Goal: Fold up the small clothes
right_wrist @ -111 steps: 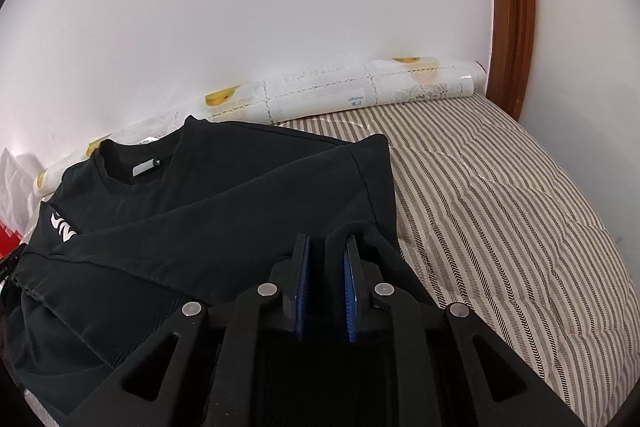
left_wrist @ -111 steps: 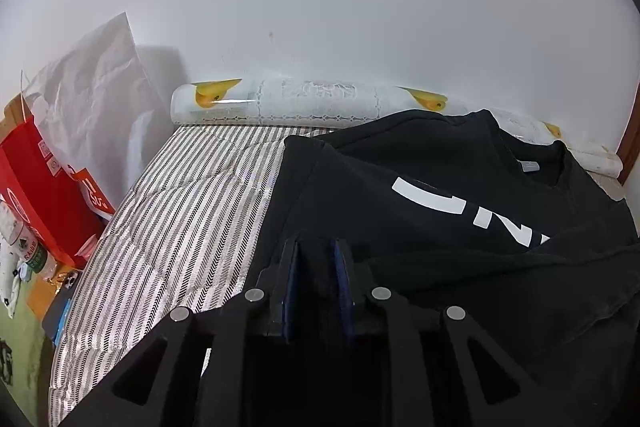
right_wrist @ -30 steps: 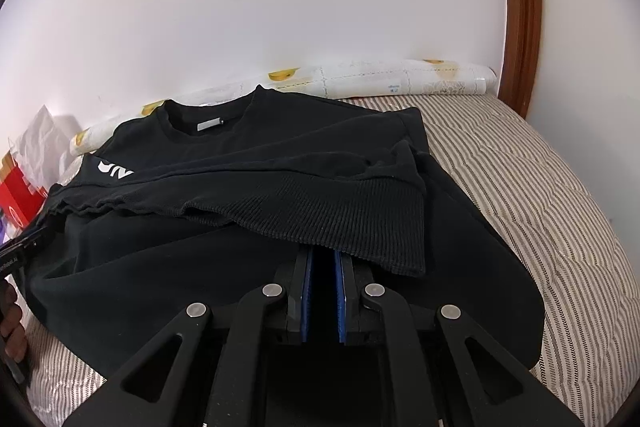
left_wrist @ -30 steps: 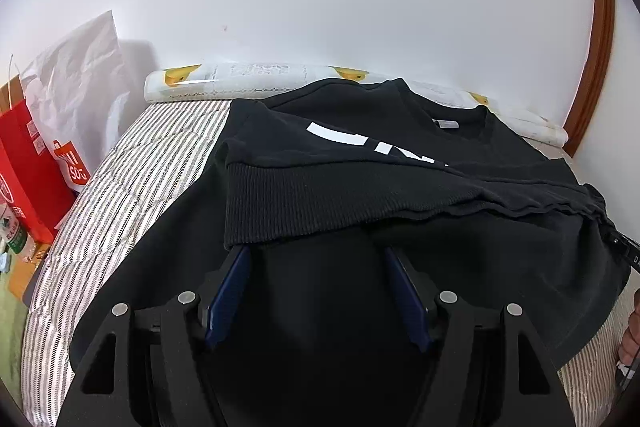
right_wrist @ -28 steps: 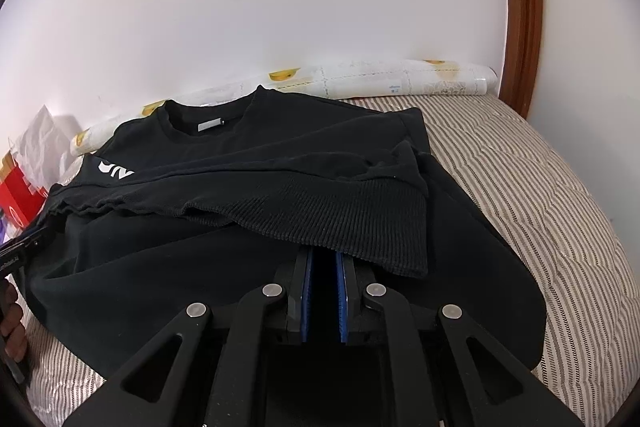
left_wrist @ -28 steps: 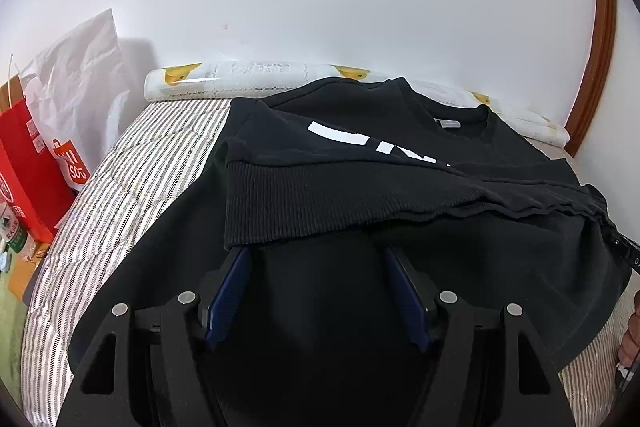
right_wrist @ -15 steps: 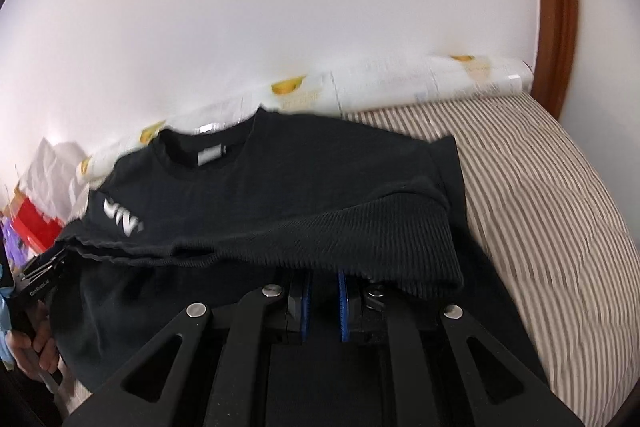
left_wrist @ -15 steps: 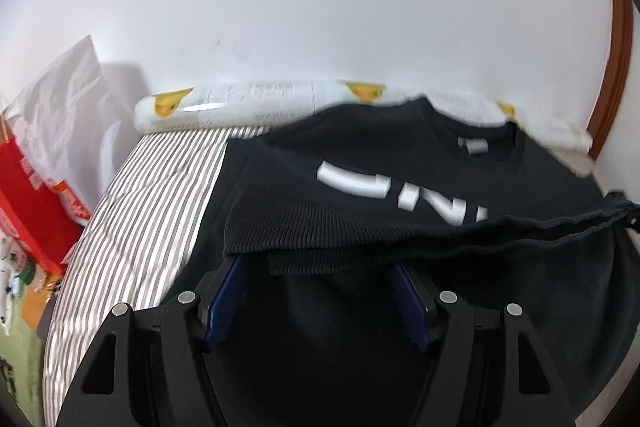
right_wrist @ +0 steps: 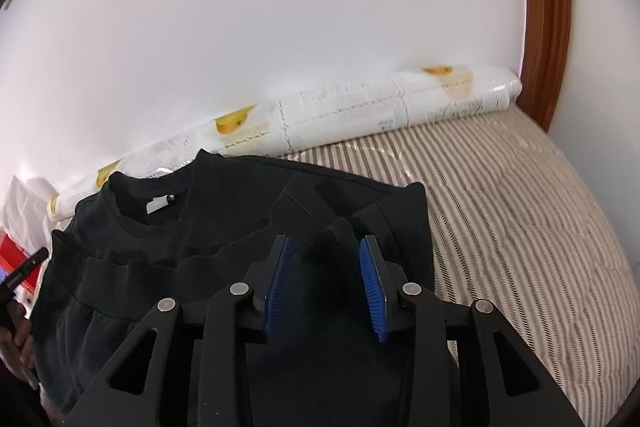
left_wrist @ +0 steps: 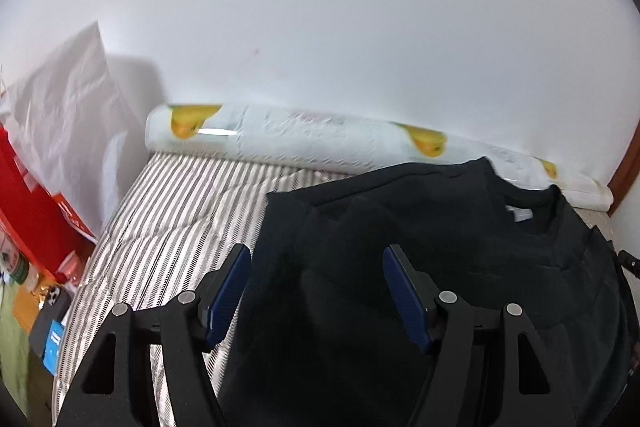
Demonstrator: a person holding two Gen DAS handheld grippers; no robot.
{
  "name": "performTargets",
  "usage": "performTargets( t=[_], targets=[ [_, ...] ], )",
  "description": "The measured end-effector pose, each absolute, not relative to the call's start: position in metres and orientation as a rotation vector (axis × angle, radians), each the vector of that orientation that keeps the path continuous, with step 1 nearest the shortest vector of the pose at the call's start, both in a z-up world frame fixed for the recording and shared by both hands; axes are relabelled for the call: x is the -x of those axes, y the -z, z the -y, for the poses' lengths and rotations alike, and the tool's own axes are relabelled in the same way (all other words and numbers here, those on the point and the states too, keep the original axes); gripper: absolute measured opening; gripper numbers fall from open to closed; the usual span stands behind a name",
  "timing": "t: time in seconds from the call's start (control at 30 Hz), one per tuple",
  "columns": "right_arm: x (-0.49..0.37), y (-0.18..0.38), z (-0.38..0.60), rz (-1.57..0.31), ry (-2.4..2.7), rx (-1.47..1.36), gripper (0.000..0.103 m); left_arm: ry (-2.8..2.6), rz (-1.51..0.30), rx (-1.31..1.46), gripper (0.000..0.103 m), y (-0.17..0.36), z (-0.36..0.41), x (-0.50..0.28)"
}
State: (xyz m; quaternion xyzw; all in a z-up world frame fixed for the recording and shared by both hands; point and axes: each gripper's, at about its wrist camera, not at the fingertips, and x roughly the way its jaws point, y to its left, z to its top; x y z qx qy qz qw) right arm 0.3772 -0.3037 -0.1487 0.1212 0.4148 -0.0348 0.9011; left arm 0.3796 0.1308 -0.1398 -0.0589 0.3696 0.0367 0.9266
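Note:
A black sweatshirt [left_wrist: 420,267] lies on the striped bed, its bottom part folded up over the chest so the white lettering is hidden. Its collar with a white label [right_wrist: 160,205] points toward the wall, and the ribbed hem [right_wrist: 296,203] lies near the collar. My left gripper [left_wrist: 316,267] is open and empty over the shirt's left side. My right gripper [right_wrist: 324,259] is open and empty over the shirt's right side; the shirt also shows in the right wrist view [right_wrist: 224,251].
A striped mattress [left_wrist: 172,219] carries the shirt. A white roll with yellow fruit prints [left_wrist: 280,143] lies along the wall. A red bag [left_wrist: 28,203] and white paper [left_wrist: 68,107] stand at the left. A wooden frame [right_wrist: 546,27] rises at the right.
Both grippers carried the hem toward the collar and laid it down. The right gripper opened and let go of the fabric. The white lettering is now covered.

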Motion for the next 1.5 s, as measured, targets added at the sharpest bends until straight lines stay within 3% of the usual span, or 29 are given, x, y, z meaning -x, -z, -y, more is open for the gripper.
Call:
performTargets(
  t=[0.1,0.27,0.37,0.47,0.5,0.7,0.87,1.13,1.47,1.5],
  targets=[
    [-0.389,0.152,0.305,-0.88,0.08,-0.226,0.045,-0.035,-0.803,0.163,0.066,0.148,-0.138,-0.39],
    [-0.413,0.164,0.308,-0.94,0.083,-0.211,0.047,0.023,-0.818,0.147,0.064,0.151,-0.13,-0.405],
    [-0.424,0.171,0.307,-0.971,0.051,-0.217,0.047,0.049,-0.843,0.104,0.046,0.154,-0.12,-0.416],
    [-0.43,0.174,0.298,-0.983,0.021,-0.173,0.029,0.04,-0.857,0.055,0.022,0.157,-0.109,-0.422],
    [-0.43,0.173,0.295,-0.972,0.023,-0.149,0.022,0.033,-0.837,0.049,0.007,0.155,-0.108,-0.421],
    [-0.415,0.145,0.318,-0.768,-0.005,-0.247,0.019,0.012,-0.728,0.151,0.007,0.136,-0.132,-0.417],
    [-0.437,0.179,0.325,-0.885,0.048,-0.268,0.019,-0.01,-0.756,0.127,0.007,0.149,-0.128,-0.431],
    [-0.441,0.187,0.321,-0.93,0.071,-0.249,0.022,-0.033,-0.814,0.112,0.011,0.16,-0.124,-0.442],
    [-0.417,0.16,0.326,-0.882,0.062,-0.269,0.03,-0.079,-0.801,0.1,0.045,0.15,-0.132,-0.419],
    [-0.411,0.15,0.323,-0.873,0.052,-0.24,0.033,-0.085,-0.795,0.102,0.052,0.148,-0.135,-0.412]
  ],
)
